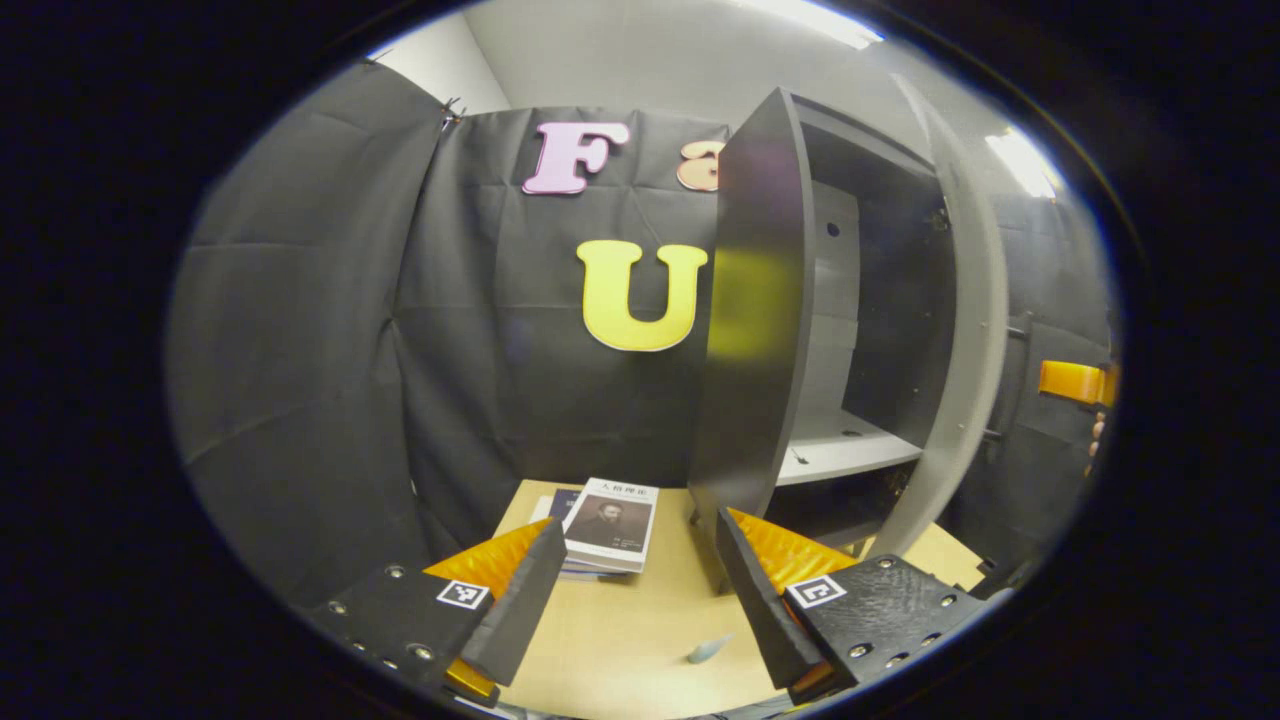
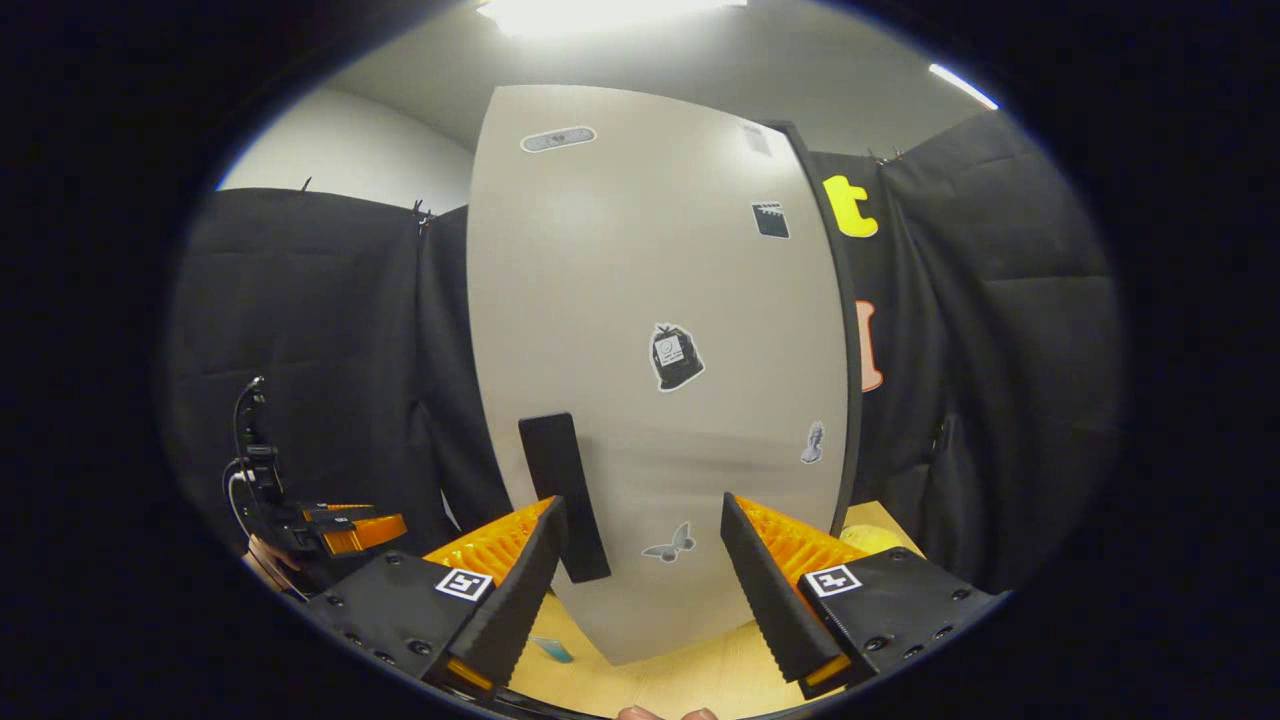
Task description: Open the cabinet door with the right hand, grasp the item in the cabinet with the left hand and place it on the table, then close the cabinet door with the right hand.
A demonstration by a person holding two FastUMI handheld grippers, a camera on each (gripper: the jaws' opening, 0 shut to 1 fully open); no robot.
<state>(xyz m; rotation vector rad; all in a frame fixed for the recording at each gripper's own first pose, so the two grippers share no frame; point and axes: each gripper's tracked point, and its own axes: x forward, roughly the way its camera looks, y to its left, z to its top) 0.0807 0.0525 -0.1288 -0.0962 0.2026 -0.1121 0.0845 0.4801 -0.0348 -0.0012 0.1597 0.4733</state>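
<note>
Each gripper, left [image 1: 635,590] and right [image 2: 643,590], has black textured finger mounts studded with silver screws, ribbed orange wedges behind the fingers, and a small square black-and-white marker on each mount; black cables loop above the farther gripper

Left gripper view: low over the worktop [image 1: 640,620], facing the booth wall, cabinet [image 1: 880,300] interior seen side-on from near. Right gripper view: close up against the cabinet door [image 2: 660,350] front, handle [image 2: 562,495] just ahead of the fingers. Shared: the door, the worktop, and the left gripper [image 2: 350,530] at far left.
</note>
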